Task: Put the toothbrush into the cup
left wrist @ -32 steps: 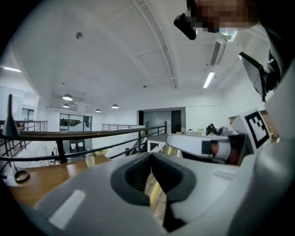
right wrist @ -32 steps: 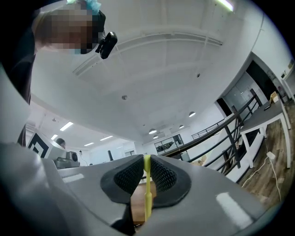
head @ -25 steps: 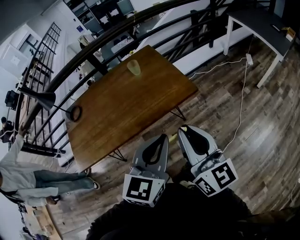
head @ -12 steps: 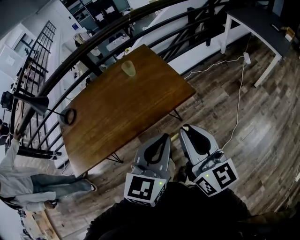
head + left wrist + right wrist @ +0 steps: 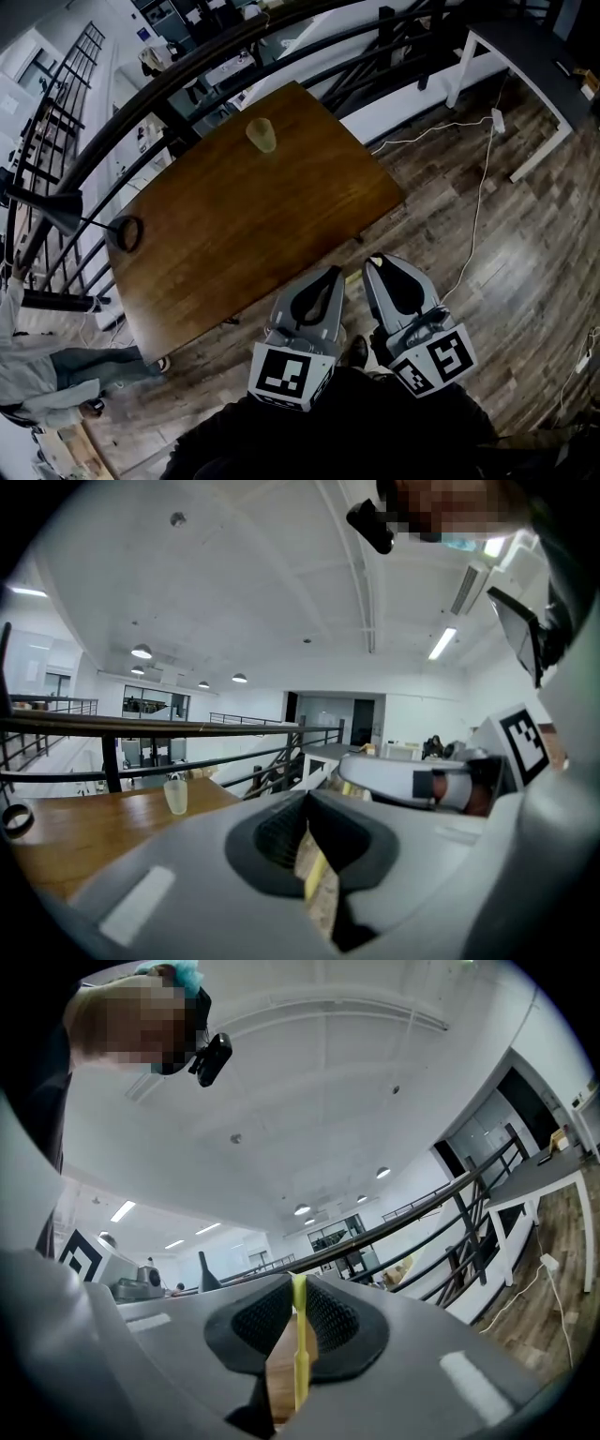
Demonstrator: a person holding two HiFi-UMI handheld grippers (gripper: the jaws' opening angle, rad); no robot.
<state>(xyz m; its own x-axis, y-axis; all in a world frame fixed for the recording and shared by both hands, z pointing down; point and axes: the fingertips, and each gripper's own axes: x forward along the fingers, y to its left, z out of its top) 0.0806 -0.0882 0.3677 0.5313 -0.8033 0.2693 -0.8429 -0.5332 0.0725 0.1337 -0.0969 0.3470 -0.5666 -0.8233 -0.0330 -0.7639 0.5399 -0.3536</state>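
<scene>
A pale translucent cup stands near the far edge of the brown wooden table; in the left gripper view the cup shows at the left. My right gripper is shut on a thin yellow toothbrush, which stands upright between its jaws. My left gripper is beside it with its jaw tips together and nothing held. Both grippers hover over the floor just short of the table's near edge, far from the cup.
A black desk lamp with a ring base sits at the table's left end. A black railing runs behind the table. A white desk and a floor cable lie to the right. A person is at the lower left.
Both grippers have come closer to the table's near edge, and the table now fills more of the head view. The right gripper's hold on the toothbrush is unchanged.
</scene>
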